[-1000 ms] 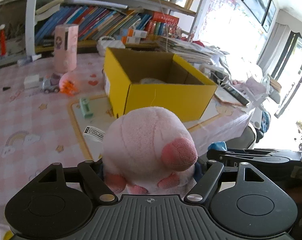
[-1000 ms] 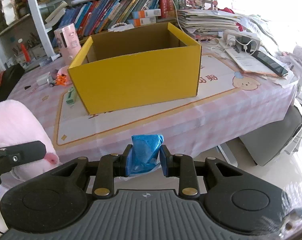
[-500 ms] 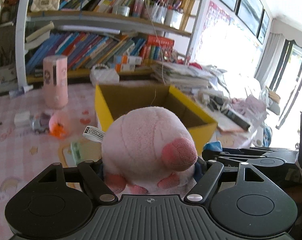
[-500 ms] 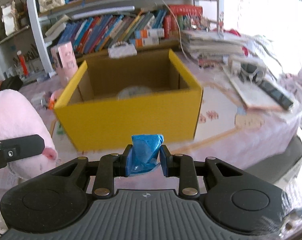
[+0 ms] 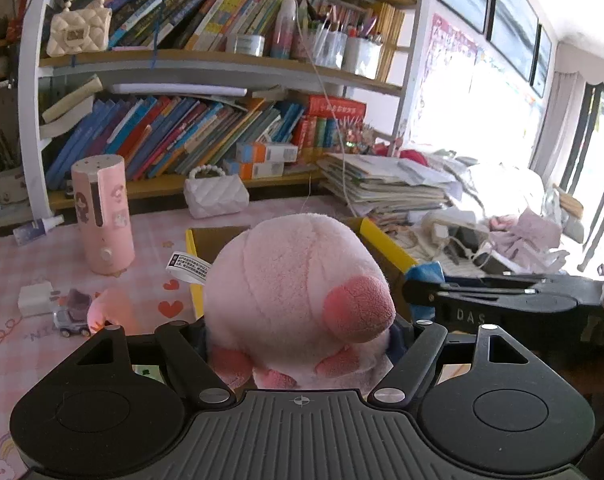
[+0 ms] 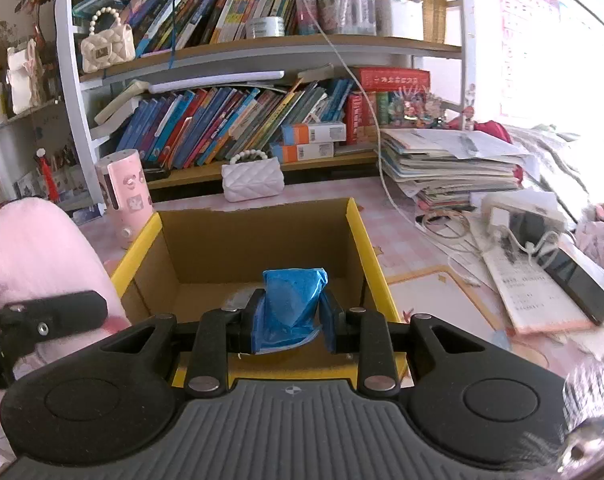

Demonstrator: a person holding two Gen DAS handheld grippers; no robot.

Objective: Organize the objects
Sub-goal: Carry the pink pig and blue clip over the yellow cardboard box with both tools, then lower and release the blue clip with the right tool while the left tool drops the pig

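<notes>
My left gripper (image 5: pixel 302 340) is shut on a round pink plush toy (image 5: pixel 298 280) with a darker pink snout and a white tag. The plush fills the middle of the left wrist view and hides most of the yellow cardboard box (image 5: pixel 385 246) behind it. My right gripper (image 6: pixel 290 324) is shut on a small blue packet (image 6: pixel 292 300), held just over the near edge of the open yellow box (image 6: pixel 357 248). The box's brown inside shows something pale on the floor. The plush (image 6: pixel 38 256) and a left finger (image 6: pixel 54 316) show at the left of the right wrist view.
A pink cylinder (image 5: pixel 102 216), a white quilted purse (image 5: pixel 216 194), a toy car (image 5: pixel 72 314) and an orange toy (image 5: pixel 108 310) stand on the pink tablecloth left of the box. Stacked papers (image 6: pixel 449 164), cables and a black phone (image 6: pixel 573 276) lie to the right. Bookshelves rise behind.
Both grippers have moved forward and up toward the yellow box, each keeping its grip. The right gripper now looks down into the box from over its near edge.
</notes>
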